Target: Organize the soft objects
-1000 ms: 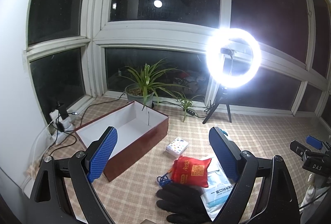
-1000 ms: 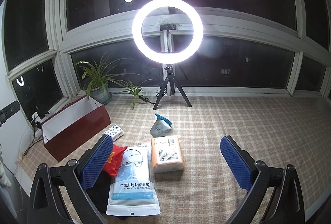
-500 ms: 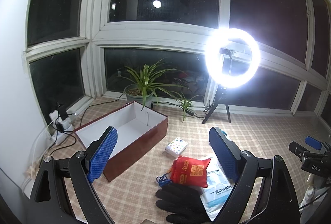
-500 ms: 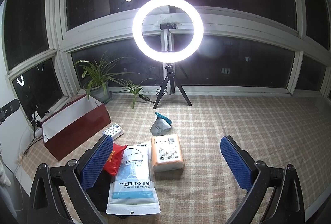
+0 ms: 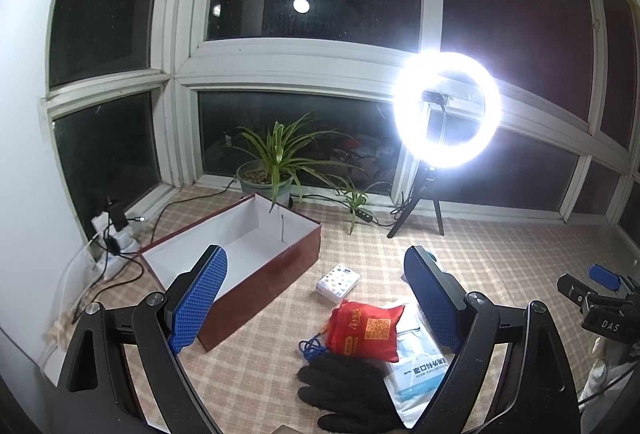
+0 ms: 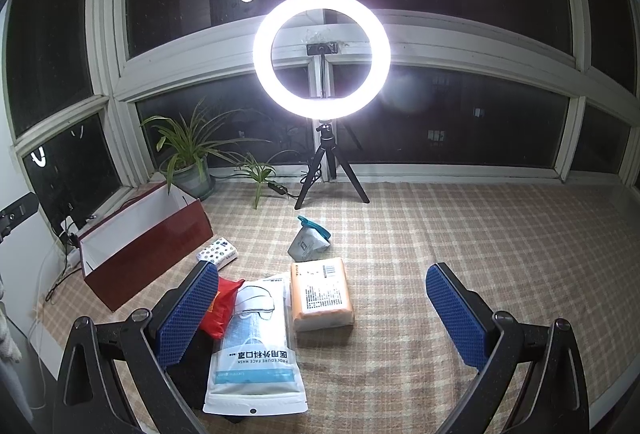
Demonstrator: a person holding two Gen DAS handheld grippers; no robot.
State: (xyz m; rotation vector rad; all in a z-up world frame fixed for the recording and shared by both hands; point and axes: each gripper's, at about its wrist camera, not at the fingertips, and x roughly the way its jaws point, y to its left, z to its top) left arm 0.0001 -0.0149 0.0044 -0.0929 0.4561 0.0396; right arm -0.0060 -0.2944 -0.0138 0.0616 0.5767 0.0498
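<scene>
Checked cloth (image 5: 500, 258), empty maroon box (image 5: 240, 246).

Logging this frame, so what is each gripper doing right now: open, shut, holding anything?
Left gripper: open, fingers wide apart, holding nothing.
Right gripper: open, fingers wide apart, holding nothing.

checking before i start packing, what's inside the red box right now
The red box looks empty in the left wrist view: only its white floor and walls show. The left gripper's jaw hides the near corner, and the right wrist view shows only the outer wall.
</scene>
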